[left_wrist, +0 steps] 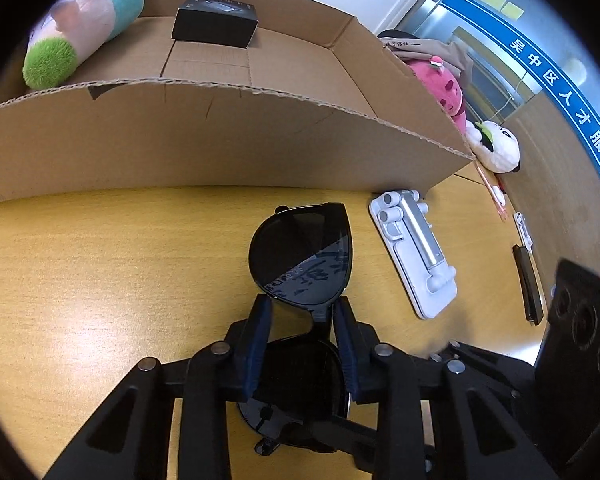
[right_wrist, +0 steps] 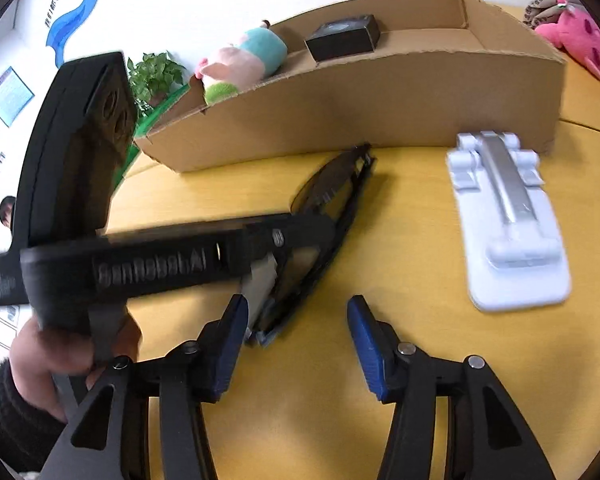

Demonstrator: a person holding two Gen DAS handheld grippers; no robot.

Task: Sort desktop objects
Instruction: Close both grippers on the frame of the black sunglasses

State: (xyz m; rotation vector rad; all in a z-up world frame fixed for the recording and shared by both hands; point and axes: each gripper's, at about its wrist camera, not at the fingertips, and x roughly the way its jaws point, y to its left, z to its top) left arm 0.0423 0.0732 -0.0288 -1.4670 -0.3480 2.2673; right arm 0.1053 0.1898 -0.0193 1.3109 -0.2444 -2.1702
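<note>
- While the sunglasses (left_wrist: 300, 264) are lying on the yellow table (left_wrist: 100, 264) just before the cardboard box (left_wrist: 220, 140), the left gripper (left_wrist: 302, 312) is holding them, its blue pads pinching the bridge between the lenses.
- The right gripper (right_wrist: 296, 320) is hanging with its jaws apart over bare table, gripping nothing.
- Blurred white lettering is showing on the left gripper's body; it is not sharp enough to read reliably.
- Chinese characters are running along a blue wall band (left_wrist: 560, 92).
- A white phone stand (left_wrist: 416, 252) is lying near the sunglasses.
- A black carton (left_wrist: 214, 20) and a plush toy (left_wrist: 84, 24) are sitting inside the box; a pink plush (left_wrist: 446, 88) is resting beyond it.
</note>
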